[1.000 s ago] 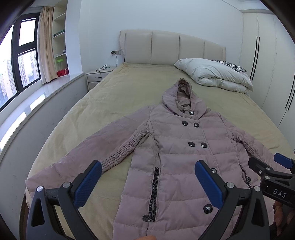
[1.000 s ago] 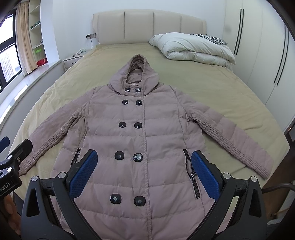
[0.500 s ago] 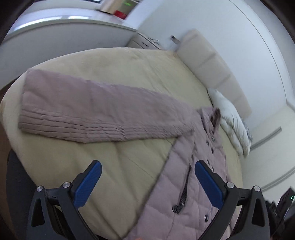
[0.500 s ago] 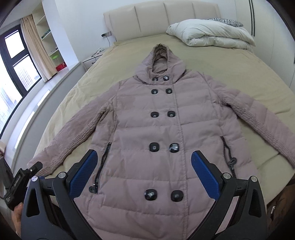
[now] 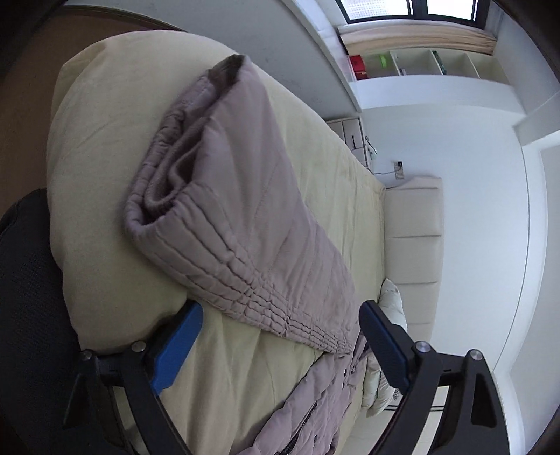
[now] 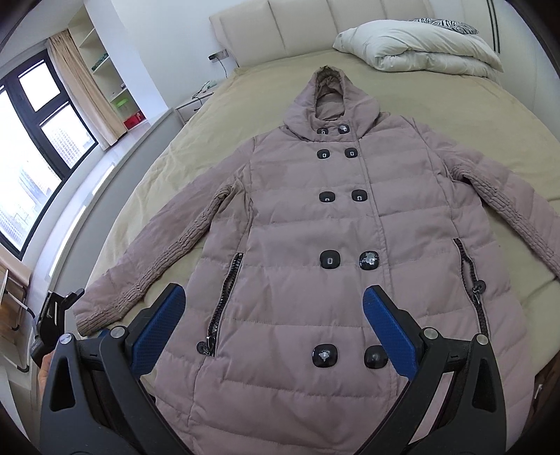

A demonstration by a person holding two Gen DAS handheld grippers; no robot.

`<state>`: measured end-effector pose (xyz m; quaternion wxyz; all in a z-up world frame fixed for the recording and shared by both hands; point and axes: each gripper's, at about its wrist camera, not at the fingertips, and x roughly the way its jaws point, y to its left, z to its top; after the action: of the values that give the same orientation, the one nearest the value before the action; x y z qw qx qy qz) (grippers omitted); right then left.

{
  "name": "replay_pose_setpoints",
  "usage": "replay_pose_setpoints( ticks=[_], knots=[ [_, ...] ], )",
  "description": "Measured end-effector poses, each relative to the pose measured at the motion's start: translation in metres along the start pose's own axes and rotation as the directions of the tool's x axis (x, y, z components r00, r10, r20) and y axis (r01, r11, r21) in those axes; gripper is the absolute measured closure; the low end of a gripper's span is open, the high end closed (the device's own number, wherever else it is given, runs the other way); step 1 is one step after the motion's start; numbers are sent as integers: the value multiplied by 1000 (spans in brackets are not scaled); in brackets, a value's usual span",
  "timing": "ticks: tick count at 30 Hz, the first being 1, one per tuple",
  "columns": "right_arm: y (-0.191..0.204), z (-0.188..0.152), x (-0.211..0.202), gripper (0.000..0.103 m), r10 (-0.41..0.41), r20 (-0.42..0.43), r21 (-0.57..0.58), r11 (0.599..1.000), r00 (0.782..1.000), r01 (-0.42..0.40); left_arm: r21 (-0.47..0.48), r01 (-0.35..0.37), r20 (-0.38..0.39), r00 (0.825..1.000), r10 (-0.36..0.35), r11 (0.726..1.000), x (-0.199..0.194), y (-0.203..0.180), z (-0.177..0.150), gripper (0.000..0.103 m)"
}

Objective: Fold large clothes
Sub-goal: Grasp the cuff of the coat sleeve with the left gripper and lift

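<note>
A mauve hooded down coat (image 6: 343, 227) lies face up on the bed, buttoned, both sleeves spread out. In the left wrist view its left sleeve (image 5: 245, 217) fills the frame, cuff end towards the bed's corner. My left gripper (image 5: 280, 336) is open, its blue pads straddling the sleeve's ribbed edge just above the bed; it also shows in the right wrist view (image 6: 52, 315) beside the cuff. My right gripper (image 6: 276, 329) is open and empty above the coat's lower front, over the bottom buttons.
The bed (image 6: 196, 147) has a beige cover, a padded headboard (image 6: 297, 31) and a white duvet (image 6: 420, 45) at the far right. A black chair (image 5: 31, 315) stands at the bed's corner. Window, ledge and shelves lie to the left.
My left gripper has swung left and down, rolling over, from above the coat's front to the left sleeve's cuff. My right gripper has shifted a little left and nearer the coat.
</note>
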<state>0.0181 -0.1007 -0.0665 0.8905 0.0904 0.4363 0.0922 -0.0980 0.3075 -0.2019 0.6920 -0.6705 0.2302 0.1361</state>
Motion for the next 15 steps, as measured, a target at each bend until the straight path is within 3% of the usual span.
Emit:
replay_pose_setpoints(
  ticks=[9, 11, 14, 15],
  knots=[
    [-9, -3, 1, 0, -3, -7, 24, 1000, 1000, 3, -93, -40, 115, 992, 51, 995, 0, 4, 11, 13],
    [-11, -4, 0, 0, -4, -3, 25, 1000, 1000, 4, -111, -52, 132, 989, 67, 992, 9, -1, 9, 18],
    [-17, -6, 0, 0, -7, -2, 37, 999, 1000, 7, -94, -62, 129, 989, 74, 994, 16, -7, 16, 50],
    [-18, -7, 0, 0, -6, -1, 42, 999, 1000, 7, -90, -73, 118, 990, 84, 993, 18, -7, 19, 68]
  ],
)
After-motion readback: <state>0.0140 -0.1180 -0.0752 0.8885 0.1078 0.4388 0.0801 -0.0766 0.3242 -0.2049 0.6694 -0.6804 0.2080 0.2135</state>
